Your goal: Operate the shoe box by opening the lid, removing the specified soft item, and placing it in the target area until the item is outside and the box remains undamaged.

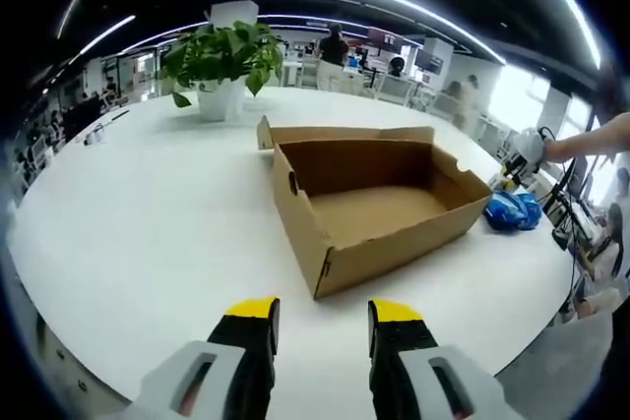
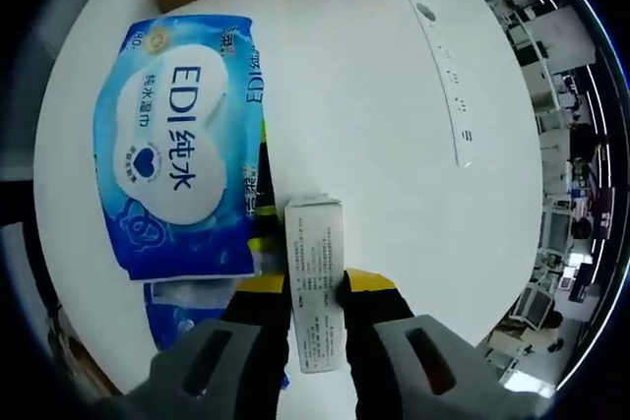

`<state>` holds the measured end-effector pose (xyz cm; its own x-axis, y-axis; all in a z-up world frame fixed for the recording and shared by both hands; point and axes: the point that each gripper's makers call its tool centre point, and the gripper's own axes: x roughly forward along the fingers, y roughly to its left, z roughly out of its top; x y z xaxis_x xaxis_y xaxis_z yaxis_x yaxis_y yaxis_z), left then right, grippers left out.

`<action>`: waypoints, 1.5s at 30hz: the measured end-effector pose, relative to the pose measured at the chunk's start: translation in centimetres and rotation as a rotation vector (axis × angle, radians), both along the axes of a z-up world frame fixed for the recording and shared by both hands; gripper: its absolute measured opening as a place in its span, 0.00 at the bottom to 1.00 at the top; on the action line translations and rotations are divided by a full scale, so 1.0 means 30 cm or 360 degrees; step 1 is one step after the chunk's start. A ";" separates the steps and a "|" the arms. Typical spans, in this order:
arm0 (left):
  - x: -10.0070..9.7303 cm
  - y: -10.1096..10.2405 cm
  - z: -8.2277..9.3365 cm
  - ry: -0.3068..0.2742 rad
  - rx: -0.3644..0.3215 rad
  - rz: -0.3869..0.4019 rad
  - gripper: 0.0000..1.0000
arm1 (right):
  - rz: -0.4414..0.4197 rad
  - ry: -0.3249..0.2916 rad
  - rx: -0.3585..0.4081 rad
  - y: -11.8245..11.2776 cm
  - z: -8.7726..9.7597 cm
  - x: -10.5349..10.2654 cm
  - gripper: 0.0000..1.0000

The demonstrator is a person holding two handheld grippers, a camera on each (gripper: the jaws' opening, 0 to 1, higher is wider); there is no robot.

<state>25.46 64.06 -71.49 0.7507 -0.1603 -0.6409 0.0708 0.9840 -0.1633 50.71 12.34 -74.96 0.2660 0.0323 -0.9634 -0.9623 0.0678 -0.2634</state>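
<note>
White round table (image 1: 148,223) in an open office carries the open cardboard shoe box (image 1: 369,199), its lid folded back and its interior showing bare, with a potted plant (image 1: 221,66) behind it and a blue wipes pack (image 1: 514,210) lying just beside the box's far end. Left gripper (image 1: 323,327) hangs short of the box, jaws spread with nothing between them. Right gripper (image 2: 315,292) has its jaws pinched on a small white carton (image 2: 315,282) over the table, touching the wipes pack (image 2: 182,140) edge.
</note>
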 end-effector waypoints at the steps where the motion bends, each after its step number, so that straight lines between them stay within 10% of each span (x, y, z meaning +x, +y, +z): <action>1: 0.000 0.000 -0.001 0.0001 0.0000 0.0000 0.36 | -0.0001 0.0008 0.0003 0.000 -0.001 -0.001 0.18; 45: -0.004 -0.009 -0.012 0.0023 0.0001 -0.0020 0.36 | 0.0013 0.0204 -0.0140 -0.135 -0.013 -0.057 0.19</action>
<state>25.36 63.80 -71.85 0.7394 -0.1695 -0.6516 0.0809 0.9831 -0.1640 48.98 8.30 -75.35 0.1409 -0.0521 -0.9887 -0.9888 0.0416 -0.1431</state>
